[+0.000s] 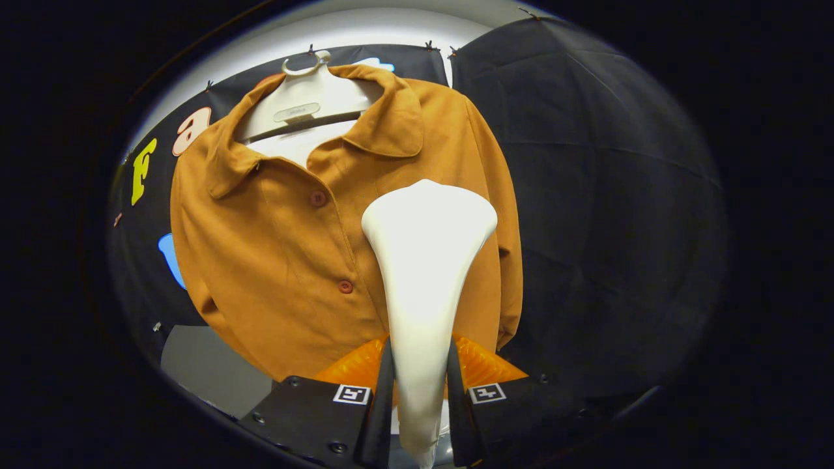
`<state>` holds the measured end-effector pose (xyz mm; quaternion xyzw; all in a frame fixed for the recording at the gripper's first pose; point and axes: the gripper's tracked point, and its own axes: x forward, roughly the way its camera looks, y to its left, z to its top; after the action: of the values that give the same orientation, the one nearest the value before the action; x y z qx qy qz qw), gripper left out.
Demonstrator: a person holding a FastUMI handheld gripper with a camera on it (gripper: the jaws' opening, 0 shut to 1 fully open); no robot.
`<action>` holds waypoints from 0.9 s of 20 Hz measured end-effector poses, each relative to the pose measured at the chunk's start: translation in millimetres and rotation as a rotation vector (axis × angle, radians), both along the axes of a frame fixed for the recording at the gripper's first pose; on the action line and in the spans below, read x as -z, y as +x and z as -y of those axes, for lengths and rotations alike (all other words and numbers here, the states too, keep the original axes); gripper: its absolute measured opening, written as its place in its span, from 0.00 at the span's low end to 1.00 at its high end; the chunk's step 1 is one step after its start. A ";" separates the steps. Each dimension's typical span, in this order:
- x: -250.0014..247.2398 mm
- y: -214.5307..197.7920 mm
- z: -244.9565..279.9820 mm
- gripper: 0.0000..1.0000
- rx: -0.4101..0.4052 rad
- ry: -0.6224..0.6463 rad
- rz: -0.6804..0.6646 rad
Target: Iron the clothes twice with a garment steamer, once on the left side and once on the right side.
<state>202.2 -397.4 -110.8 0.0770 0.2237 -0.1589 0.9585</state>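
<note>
shirt (293, 260) hangs on hanger (306, 98), buttons left of steamer | steamer (423, 260) clamped between both fingers of gripper (420, 397), head against shirt's right panel beside placket | step: likely a right-side pass; next: draw head along that panel | hidden: steamer's face, handle base, shirt hem; steam not discernible

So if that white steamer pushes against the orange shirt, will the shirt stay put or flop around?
Probably it gives way: the shirt hangs loose from a hanger, so it may swing. Its soft folds at the sleeves suggest floppy cloth. The steamer, clamped between the gripper fingers, looks rigid and smooth, so it should slide.
</note>
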 end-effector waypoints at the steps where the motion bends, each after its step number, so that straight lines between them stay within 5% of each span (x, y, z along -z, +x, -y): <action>1: 8.2 2.7 1.0 0.40 -0.002 0.012 -0.010; 18: 153.6 2.9 17.0 0.40 0.062 0.166 -0.280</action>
<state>205.1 -414.4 -264.4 0.1400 0.3650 -0.1784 0.9030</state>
